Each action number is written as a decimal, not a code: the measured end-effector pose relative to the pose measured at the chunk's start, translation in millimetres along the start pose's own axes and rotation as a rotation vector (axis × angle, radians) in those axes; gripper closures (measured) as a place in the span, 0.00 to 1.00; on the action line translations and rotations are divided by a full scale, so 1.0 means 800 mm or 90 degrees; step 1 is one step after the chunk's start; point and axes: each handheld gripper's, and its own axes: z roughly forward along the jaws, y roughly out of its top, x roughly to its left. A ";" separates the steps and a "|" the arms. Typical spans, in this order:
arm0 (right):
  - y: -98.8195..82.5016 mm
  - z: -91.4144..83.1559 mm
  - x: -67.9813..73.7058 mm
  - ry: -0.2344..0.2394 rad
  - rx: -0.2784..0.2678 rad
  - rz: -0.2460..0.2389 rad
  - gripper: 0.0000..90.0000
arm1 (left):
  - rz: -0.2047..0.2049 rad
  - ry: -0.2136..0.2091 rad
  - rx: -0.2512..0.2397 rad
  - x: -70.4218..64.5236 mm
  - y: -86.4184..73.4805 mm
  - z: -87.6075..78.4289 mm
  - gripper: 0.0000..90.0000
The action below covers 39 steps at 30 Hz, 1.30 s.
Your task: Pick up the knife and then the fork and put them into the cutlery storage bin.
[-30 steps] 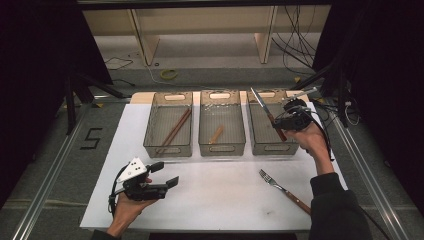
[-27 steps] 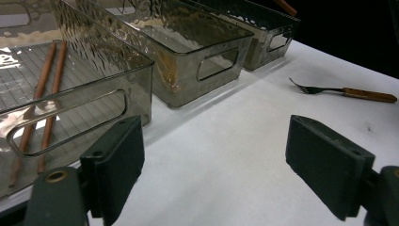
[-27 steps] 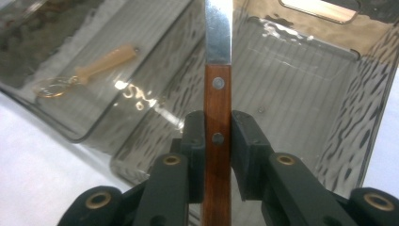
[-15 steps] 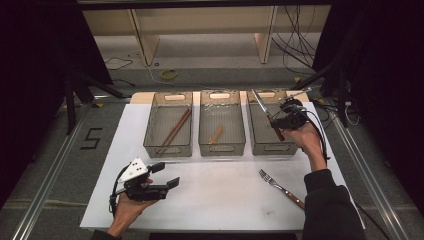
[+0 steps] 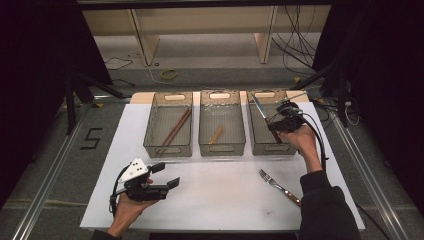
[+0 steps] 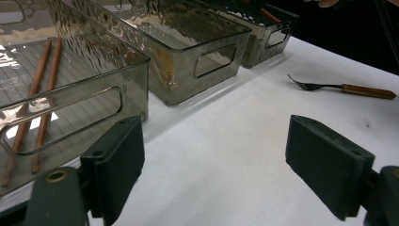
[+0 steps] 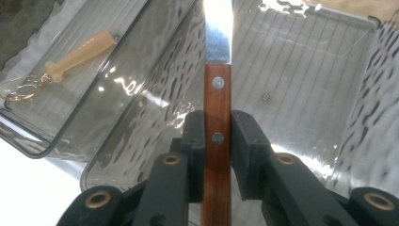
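My right gripper is shut on the brown wooden handle of a knife, whose steel blade points away over the right-hand clear bin. The knife hangs above that bin's floor. A fork with a wooden handle lies on the white table near the front right. My left gripper rests open at the front left, nothing between its pads.
Three smoky clear bins stand in a row at the back of the white table. The left bin holds two brown chopsticks; the middle bin holds a small tan utensil.
My right gripper has sunk a little toward the right bin with the knife in it. The left gripper has stayed put.
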 end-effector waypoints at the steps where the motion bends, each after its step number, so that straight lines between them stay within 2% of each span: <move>1: 0.000 0.001 0.001 -0.001 0.000 0.000 0.85 | 0.000 0.000 0.001 0.000 0.000 0.000 0.22; 6: 0.001 0.006 0.003 -0.015 0.009 -0.003 0.83 | 0.000 0.000 0.001 0.000 0.000 0.000 0.22; 7: 0.001 0.006 0.003 -0.014 0.010 0.000 0.78 | -0.002 0.000 -0.002 0.000 0.000 0.000 0.22; 8: 0.001 0.006 0.003 -0.001 0.014 0.003 0.72 | -0.001 0.000 -0.001 0.000 0.000 0.000 0.22; 12: 0.001 0.000 0.008 0.016 0.008 -0.011 0.68 | 0.000 0.000 0.001 0.000 0.000 0.000 0.22; 17: -0.002 -0.016 0.019 0.028 -0.003 -0.040 0.61 | 0.000 -0.001 0.001 0.000 0.000 0.000 0.22; 21: -0.007 -0.034 0.032 0.027 -0.018 -0.079 0.56 | 0.000 -0.001 0.002 -0.001 0.000 0.000 0.22; 24: -0.019 -0.048 0.042 0.037 -0.025 -0.109 0.52 | -0.001 -0.001 0.002 -0.001 0.000 0.001 0.22; 29: -0.043 -0.067 0.055 0.064 -0.031 -0.140 0.48 | -0.001 0.000 0.005 -0.001 -0.001 0.001 0.22; 37: -0.079 -0.084 0.072 0.087 -0.040 -0.163 0.45 | 0.002 0.001 0.006 0.000 -0.001 0.002 0.21; 39: -0.086 -0.084 0.074 0.090 -0.027 -0.167 0.45 | 0.003 0.001 0.006 -0.001 -0.001 0.002 0.22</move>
